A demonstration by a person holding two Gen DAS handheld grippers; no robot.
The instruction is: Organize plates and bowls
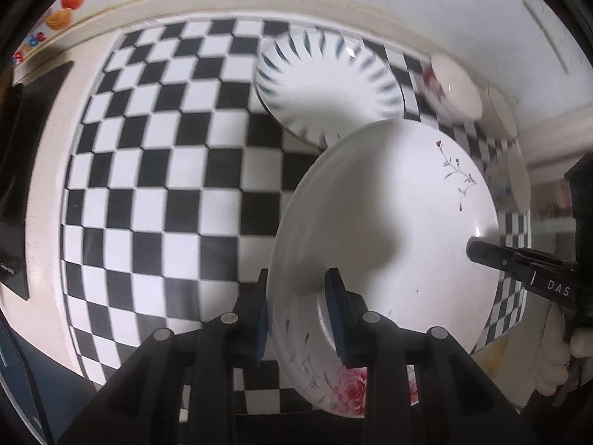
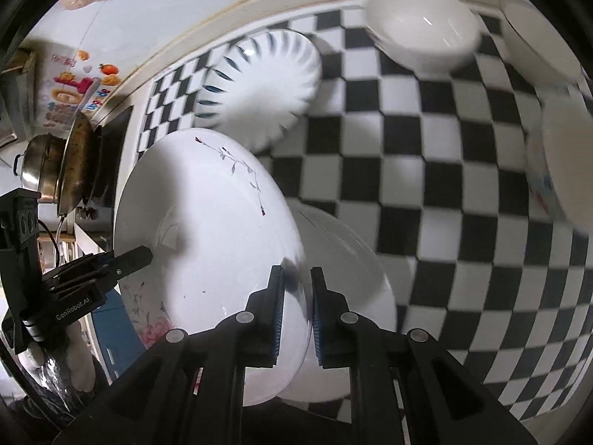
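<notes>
Left wrist view: left gripper (image 1: 299, 309) clamps the rim of the floral plate (image 1: 385, 222) at 6 o'clock, plate tilted up off the checkered mat (image 1: 166, 185). Right gripper (image 1: 481, 250) pinches the same plate at 3 o'clock. Blue-striped plate (image 1: 326, 85) lies at 12.

Right wrist view: right gripper (image 2: 296, 307) closed on the floral plate (image 2: 207, 222) rim at 6 o'clock; left gripper (image 2: 142, 256) bites it at 9. White bowl (image 2: 422, 33) at 1 o'clock, blue-striped plate (image 2: 263, 85) at 11. Metal pots (image 2: 59, 163) at 9.
</notes>
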